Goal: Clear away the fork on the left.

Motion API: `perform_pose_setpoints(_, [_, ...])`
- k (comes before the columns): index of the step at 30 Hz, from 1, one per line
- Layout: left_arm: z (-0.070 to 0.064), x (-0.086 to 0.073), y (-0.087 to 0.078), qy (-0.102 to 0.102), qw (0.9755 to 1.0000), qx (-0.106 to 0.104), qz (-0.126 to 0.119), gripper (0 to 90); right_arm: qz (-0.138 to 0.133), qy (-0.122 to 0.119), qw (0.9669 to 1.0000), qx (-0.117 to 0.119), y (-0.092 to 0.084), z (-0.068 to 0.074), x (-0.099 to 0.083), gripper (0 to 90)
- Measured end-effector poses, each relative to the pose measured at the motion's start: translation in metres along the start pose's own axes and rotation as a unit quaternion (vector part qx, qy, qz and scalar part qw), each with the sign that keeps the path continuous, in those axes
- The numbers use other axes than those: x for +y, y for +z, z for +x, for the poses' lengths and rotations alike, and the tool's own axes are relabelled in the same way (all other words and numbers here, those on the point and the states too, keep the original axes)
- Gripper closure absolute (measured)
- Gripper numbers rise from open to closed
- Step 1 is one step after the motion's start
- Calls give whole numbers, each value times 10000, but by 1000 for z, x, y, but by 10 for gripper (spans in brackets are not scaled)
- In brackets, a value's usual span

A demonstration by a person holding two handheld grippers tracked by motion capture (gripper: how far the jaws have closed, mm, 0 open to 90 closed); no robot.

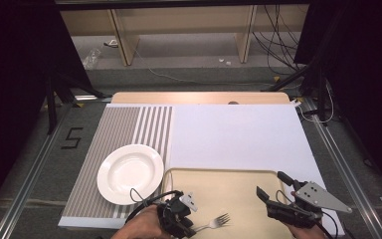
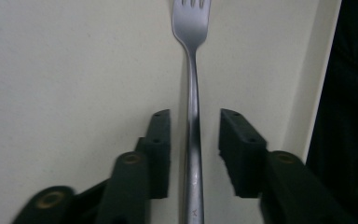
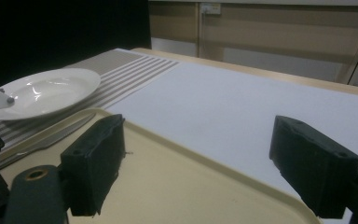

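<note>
Fork [image 2: 193,107] handle – between left gripper [image 2: 195,122] fingers [image 2: 158,149] | gaps either side – untouched

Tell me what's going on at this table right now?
A person works with a handheld gripper in each hand over a beige tray. The left gripper has a fork lying between its fingers, with gaps on both sides, so it isn't clamped. The right gripper hovers open over the tray's right side. A white plate sits on the striped placemat.
</note>
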State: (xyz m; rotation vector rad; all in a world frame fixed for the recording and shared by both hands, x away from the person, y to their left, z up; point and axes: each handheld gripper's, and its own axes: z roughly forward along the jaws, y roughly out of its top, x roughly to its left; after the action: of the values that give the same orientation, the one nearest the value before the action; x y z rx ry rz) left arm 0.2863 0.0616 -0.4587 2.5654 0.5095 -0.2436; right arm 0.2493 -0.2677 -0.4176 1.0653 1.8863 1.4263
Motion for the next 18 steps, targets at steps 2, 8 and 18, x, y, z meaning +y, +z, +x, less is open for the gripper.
perform_pose_setpoints(2, [-1,2,-5,33,9998,106,-159,519,-14,4,10000,-2,0,0,0,191])
perform_pose_setpoints(8, [-5,6,-8,62,9989,228,-411,341,13,-5,10000,-9,0,0,0,191])
perform_pose_setpoints(18, [-11,10,-7,363,9963,330,-708,465,12,-7,10000,-18,0,0,0,191])
